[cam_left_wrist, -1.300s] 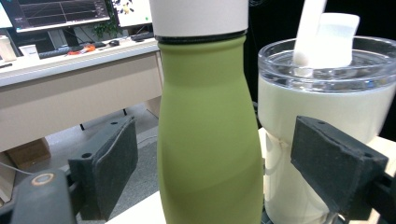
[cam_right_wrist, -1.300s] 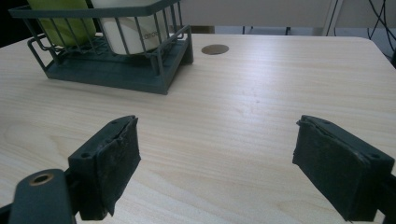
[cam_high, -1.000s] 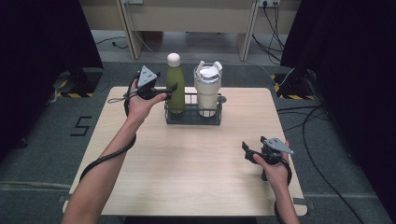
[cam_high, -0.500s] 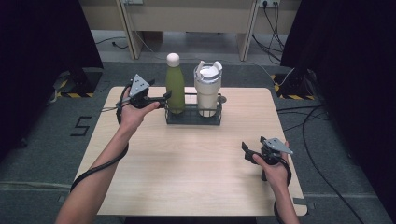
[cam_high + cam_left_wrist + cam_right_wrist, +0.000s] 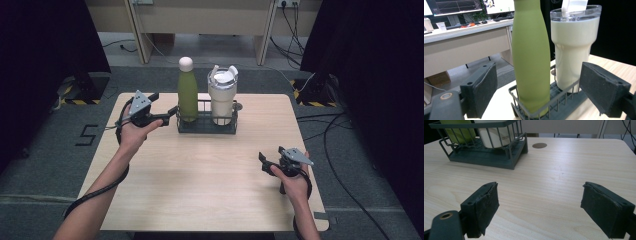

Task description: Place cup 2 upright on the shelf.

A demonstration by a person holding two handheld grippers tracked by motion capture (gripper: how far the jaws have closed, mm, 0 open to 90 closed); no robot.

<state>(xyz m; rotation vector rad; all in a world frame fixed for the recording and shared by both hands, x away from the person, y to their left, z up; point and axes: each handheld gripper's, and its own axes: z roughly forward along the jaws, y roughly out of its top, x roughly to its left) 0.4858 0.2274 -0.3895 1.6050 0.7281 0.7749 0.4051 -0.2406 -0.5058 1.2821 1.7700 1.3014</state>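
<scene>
Dark wire makes up the rack (image 5: 206, 123) that stands at about twelve o'clock on the pale wooden table (image 5: 200, 175), toward its far edge. Two vessels stand upright in it, side by side and close together: a green bottle (image 5: 187, 95) with a rounded white cap in the left half, and a cream tumbler (image 5: 222, 97) with a clear lid and a raised white flap in the right half. What is inside either vessel cannot be told. In the left gripper view the green bottle (image 5: 531, 57) rises straight between the two jaws, and the tumbler (image 5: 573, 47) stands just beside it within the rack (image 5: 544, 105). The left gripper (image 5: 162, 107) hovers at nine o'clock of the rack, just beside the bottle, its jaws spread wide and pressing on nothing. The right gripper (image 5: 265, 162) rests at about four o'clock on the table, well apart from the rack (image 5: 484, 152), its jaws parted over bare wood with nothing between them.
</scene>
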